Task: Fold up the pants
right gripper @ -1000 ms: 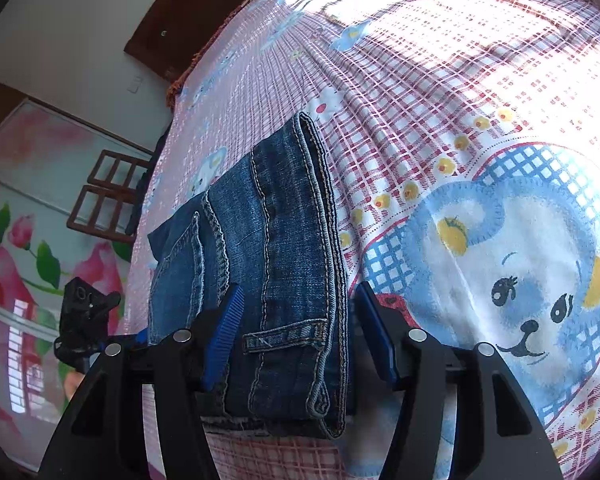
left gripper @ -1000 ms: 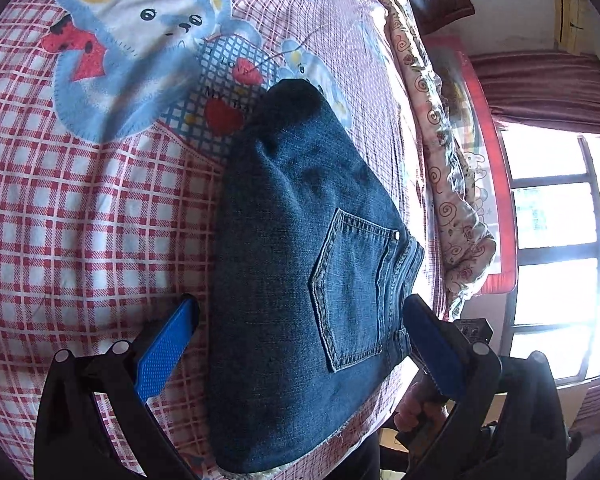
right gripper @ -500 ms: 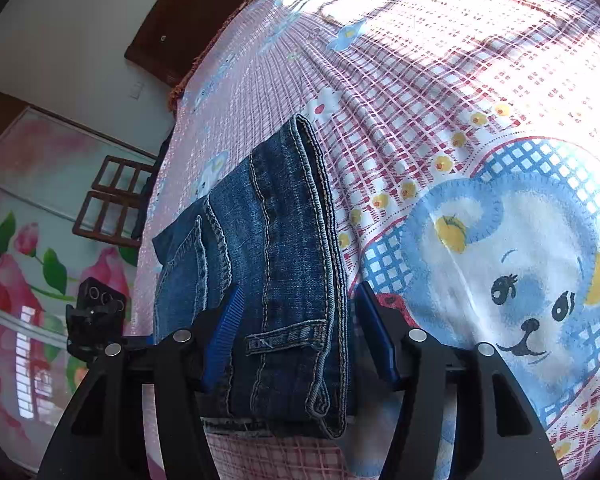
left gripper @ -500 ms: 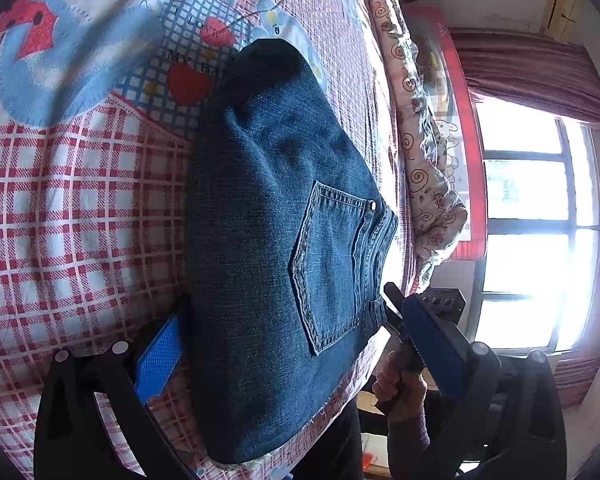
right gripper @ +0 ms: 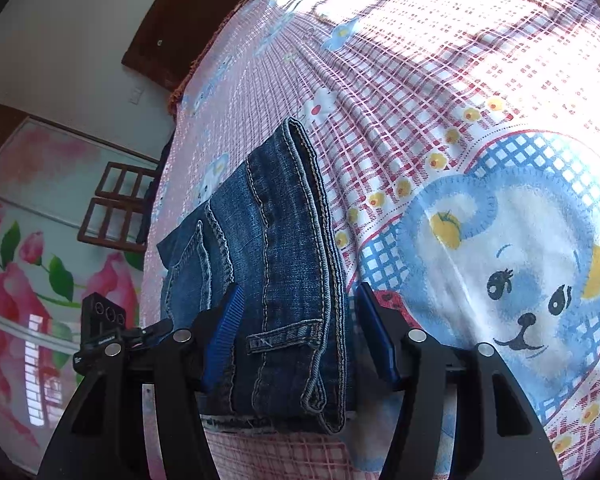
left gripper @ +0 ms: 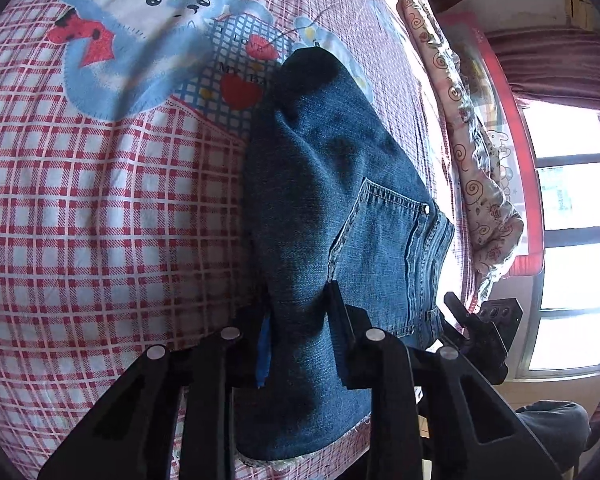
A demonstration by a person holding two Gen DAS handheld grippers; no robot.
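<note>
1. Left gripper (left gripper: 296,340) was wide open a sec ago; now its jaws are closing, pinching the near edge of the folded jeans (left gripper: 340,216) on the bed (left gripper: 100,208) — prob. grip for next fold.
2. Right gripper (right gripper: 296,336) unchanged — jaws partly apart, straddling the jeans' waistband end; pads look just off the denim.

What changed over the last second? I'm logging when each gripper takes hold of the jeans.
The left gripper, wide open astride the folded jeans a second ago, is closing its jaws and now pinches a bunch of denim at the near edge. The right gripper kept its place, its jaws at the same width around the jeans' waistband end. The jeans still lie folded on the checked bedsheet.
</note>
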